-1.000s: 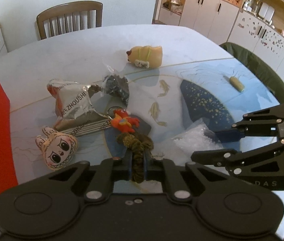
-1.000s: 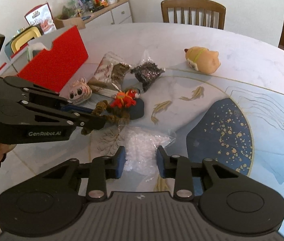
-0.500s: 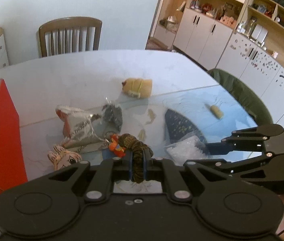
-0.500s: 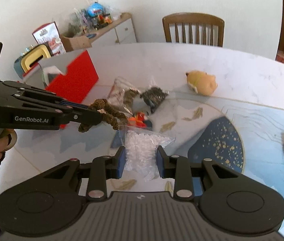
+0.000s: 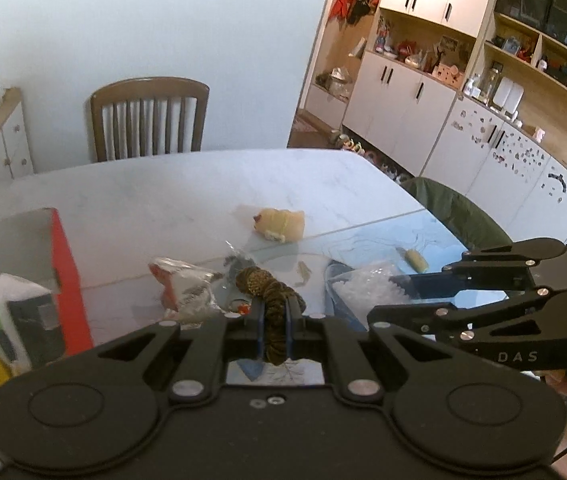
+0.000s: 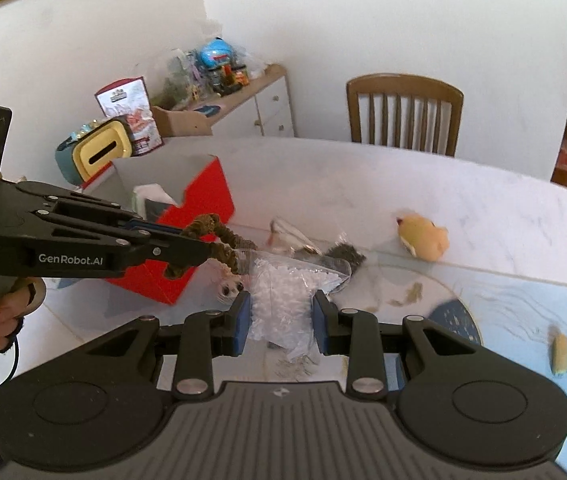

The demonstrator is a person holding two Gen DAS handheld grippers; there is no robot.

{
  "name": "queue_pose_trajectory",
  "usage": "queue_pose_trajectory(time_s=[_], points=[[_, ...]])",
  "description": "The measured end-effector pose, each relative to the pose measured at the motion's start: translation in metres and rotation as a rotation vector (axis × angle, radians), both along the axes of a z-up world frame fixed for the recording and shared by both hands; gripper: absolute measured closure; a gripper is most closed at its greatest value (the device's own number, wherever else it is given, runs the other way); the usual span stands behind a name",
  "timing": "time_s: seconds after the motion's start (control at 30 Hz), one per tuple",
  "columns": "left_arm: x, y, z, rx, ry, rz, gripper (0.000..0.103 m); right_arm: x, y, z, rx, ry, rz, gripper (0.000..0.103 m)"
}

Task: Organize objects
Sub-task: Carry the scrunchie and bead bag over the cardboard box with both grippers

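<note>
My left gripper (image 5: pixel 274 314) is shut on a brown twisted rope toy (image 5: pixel 271 300), held in the air above the table. In the right wrist view the rope toy (image 6: pixel 219 246) hangs from the left gripper (image 6: pixel 203 249) in front of the open red box (image 6: pixel 203 196). My right gripper (image 6: pixel 281 316) is shut on a clear bag of white pellets (image 6: pixel 279 296), lifted off the table. From the left wrist view, the right gripper (image 5: pixel 391 296) and its bag (image 5: pixel 367 288) hang just to the right.
On the table (image 5: pixel 171 192) lie a yellow plush (image 5: pixel 281 224), a silver snack bag (image 5: pixel 183 284), a dark packet (image 6: pixel 347 256), a bunny-face plush (image 6: pixel 229 286) and a small yellow roll (image 5: pixel 415 260). The red box (image 5: pixel 63 264) holds a tissue pack. A wooden chair (image 5: pixel 149 116) stands behind.
Both grippers rose from the table with their loads. The left one carried the rope toy up and left, nearer the red box; the orange toy stayed on the table.
</note>
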State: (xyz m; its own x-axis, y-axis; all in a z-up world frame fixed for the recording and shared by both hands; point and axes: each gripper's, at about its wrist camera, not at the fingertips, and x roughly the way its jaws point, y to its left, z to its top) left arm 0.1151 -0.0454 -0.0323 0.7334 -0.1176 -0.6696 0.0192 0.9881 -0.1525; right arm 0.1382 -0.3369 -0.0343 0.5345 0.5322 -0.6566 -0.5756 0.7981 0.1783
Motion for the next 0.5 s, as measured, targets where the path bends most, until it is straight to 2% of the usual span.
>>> queue_pose_trajectory(time_s=[0.5], points=[[-0.044,0.071,0.035,0.013,-0.042,0.072,0.095,-0.009,0.089,0.037,0.018,-0.048,0.082,0.072]])
